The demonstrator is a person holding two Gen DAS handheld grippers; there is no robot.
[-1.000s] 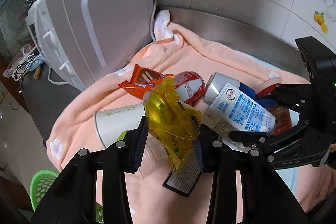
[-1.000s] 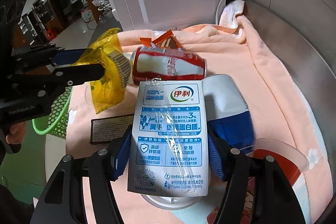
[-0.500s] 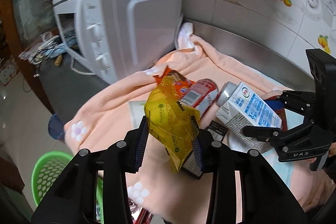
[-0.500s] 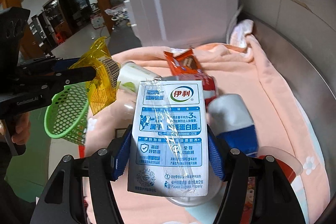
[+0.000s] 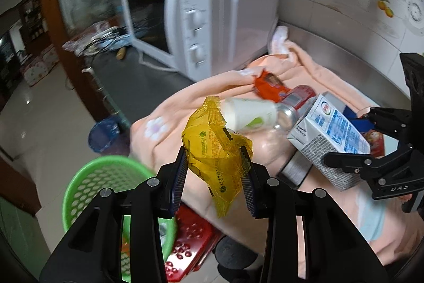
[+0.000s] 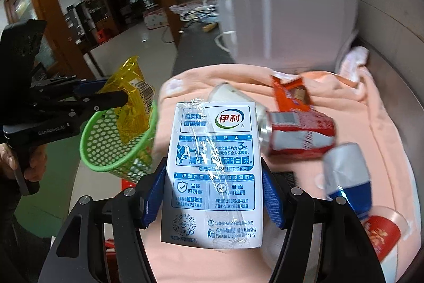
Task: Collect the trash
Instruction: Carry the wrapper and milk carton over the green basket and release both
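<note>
Beside the green basket: my landmark; I place everything by the green basket [image 5: 87, 182], which sits low off the tabletop edge, below my left gripper.
Left gripper: my left gripper [image 5: 216, 174] has its jaws closed on the yellow wrapper [image 5: 214, 150], hanging near the basket's rim on the tabletop side, not clearly over the opening.
Right gripper: my right gripper [image 6: 212, 198] has its jaws clamped on the milk carton [image 6: 212, 171], over the peach towel [image 6: 357, 123], farther from the basket than the wrapper.
Risk 1: I judge that if I let the wrapper go now it could flutter past the rim to the floor; it is light and crumpled.
Risk 2: the carton is held low on its body, so a quick swing toward the basket could tip it in the jaws.
Risk 3: both grippers head for 1 opening; I could knock the left one with the right.
Risk 4: the views are blurred, so my aim at the rim is uncertain.
Basket contents: through the mesh I see something yellowish low inside, but I cannot tell what it is.
Still on the towel, away from the basket: a white paper cup [image 5: 249, 114], a red can [image 6: 299, 134], an orange snack packet [image 6: 291, 93], a blue-and-white bottle [image 6: 347, 177].
Cup contents: I cannot tell; its mouth is not clear to me.
</note>
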